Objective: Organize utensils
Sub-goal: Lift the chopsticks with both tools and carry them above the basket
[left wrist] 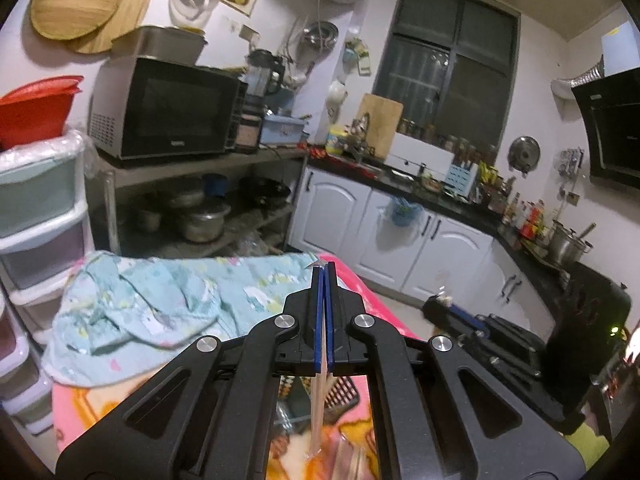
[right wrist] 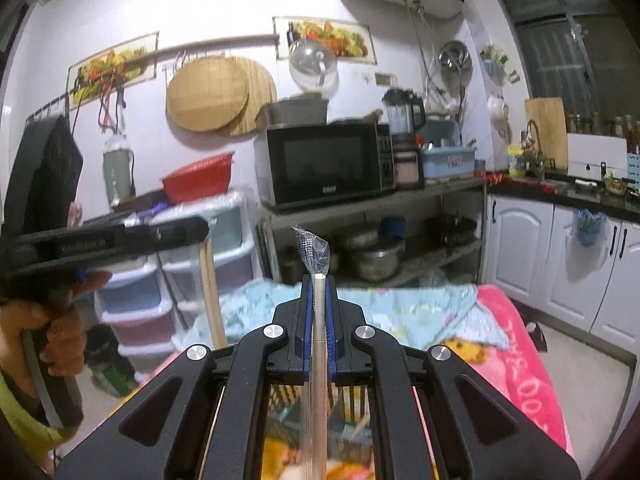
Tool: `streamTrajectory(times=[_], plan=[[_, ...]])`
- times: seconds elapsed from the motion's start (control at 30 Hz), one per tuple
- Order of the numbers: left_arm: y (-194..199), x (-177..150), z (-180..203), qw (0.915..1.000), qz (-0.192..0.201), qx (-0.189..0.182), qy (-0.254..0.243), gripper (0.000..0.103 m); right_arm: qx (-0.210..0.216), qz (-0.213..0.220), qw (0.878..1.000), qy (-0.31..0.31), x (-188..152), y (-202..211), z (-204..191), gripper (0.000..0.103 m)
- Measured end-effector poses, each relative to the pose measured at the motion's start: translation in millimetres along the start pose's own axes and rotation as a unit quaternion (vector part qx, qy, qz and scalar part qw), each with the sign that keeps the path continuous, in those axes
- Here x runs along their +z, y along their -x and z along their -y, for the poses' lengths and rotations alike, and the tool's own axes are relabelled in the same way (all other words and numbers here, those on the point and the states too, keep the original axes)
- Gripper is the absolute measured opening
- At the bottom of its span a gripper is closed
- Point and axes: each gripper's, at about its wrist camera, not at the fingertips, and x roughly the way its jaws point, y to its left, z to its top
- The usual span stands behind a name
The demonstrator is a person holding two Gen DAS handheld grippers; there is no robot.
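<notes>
My left gripper (left wrist: 324, 270) is shut on wrapped wooden chopsticks (left wrist: 319, 412), which hang down below the jaws over the pink blanket (left wrist: 362, 288); a bit of clear wrapper shows at the fingertips. My right gripper (right wrist: 319, 280) is shut on another pair of chopsticks in a clear plastic wrapper (right wrist: 319, 344), held upright, the wrapper's end (right wrist: 311, 250) sticking out above the fingertips. The left gripper shows in the right wrist view (right wrist: 120, 236) at the left, held by a hand (right wrist: 60, 320). The right gripper shows in the left wrist view (left wrist: 472, 320). A dark slotted basket (left wrist: 340, 396) lies below.
A light blue patterned cloth (left wrist: 160, 300) lies on the blanket. Behind it stand plastic drawers (right wrist: 224, 256), a metal shelf (right wrist: 372, 196) with a microwave (right wrist: 328, 164) and pots, and white cabinets (right wrist: 560, 256) under a black counter. A red basin (right wrist: 198, 180) sits on the drawers.
</notes>
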Motion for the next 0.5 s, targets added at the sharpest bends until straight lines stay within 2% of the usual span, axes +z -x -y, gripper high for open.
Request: streamTrajectory(times=[0.23,0.5], plan=[[-2,17,-11,0.9993,0.03,0.024,-0.005,0.0,-0.002,0.056,0.998,-0.002,20,-10,8,0.006],[-10,16,-24,0.9964,0.059,0.061,-0.009,0.0,-0.027,0.08,0.996,0.019,23,-35,10,0.006]])
